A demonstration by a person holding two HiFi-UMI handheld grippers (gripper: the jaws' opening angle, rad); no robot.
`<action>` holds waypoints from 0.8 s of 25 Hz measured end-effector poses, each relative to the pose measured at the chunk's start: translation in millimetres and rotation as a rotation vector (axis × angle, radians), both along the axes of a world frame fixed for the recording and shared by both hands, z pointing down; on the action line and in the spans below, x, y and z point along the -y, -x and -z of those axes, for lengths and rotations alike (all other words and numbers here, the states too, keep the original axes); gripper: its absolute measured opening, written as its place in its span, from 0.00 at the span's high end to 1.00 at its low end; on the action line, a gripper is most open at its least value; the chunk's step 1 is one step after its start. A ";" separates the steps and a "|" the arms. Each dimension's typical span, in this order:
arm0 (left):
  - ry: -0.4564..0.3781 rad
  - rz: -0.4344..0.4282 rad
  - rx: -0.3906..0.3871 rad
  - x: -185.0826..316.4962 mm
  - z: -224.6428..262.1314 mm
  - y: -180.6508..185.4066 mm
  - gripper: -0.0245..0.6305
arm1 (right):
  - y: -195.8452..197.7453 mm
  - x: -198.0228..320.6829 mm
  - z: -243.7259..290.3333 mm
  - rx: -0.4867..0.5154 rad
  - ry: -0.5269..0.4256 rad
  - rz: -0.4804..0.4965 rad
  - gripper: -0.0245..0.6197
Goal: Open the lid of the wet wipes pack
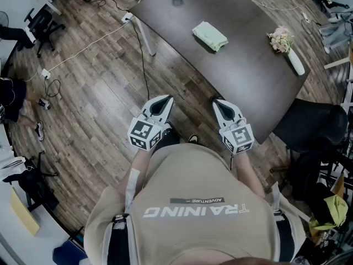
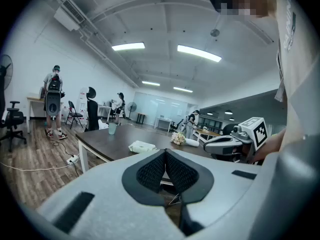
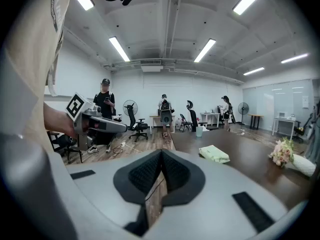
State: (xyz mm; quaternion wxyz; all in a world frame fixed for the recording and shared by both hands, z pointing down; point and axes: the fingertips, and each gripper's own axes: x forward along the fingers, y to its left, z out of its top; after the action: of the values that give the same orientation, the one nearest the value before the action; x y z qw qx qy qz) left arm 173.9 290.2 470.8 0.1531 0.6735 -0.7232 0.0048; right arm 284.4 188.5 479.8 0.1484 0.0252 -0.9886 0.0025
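On the dark table (image 1: 242, 70), near its middle, lies the wet wipes pack (image 1: 209, 36). It is probably soft and light, so steady its body and pinch the lid's edge. Off the table's near edge, the left gripper (image 1: 160, 104) and right gripper (image 1: 223, 108) are pressed together, empty.

Cool, even light from ceiling strip lamps (image 2: 199, 53); fisheye-warped, dark-cornered gripper views.
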 end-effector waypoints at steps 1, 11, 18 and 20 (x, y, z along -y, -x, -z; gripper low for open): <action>-0.003 -0.004 0.000 -0.1 2.2 5.2 0.95 | 4.6 -0.1 0.4 0.000 0.000 -0.008 0.94; 0.000 -0.064 0.015 -11.5 -0.6 50.1 0.95 | 62.2 -18.0 -7.3 0.021 0.014 -0.031 0.94; -0.026 -0.103 -0.020 -11.2 -1.8 68.9 0.95 | 79.2 -17.4 -4.1 0.016 0.017 -0.092 0.94; -0.029 -0.103 -0.028 -12.2 -6.5 75.8 0.95 | 84.0 -17.4 -5.0 -0.001 0.007 -0.092 0.94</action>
State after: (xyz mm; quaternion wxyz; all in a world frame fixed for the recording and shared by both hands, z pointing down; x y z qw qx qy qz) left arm 98.1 302.5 477.2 0.1527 0.7118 -0.6855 -0.0073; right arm 200.4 205.9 484.8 0.1489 0.0703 -0.9863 0.0127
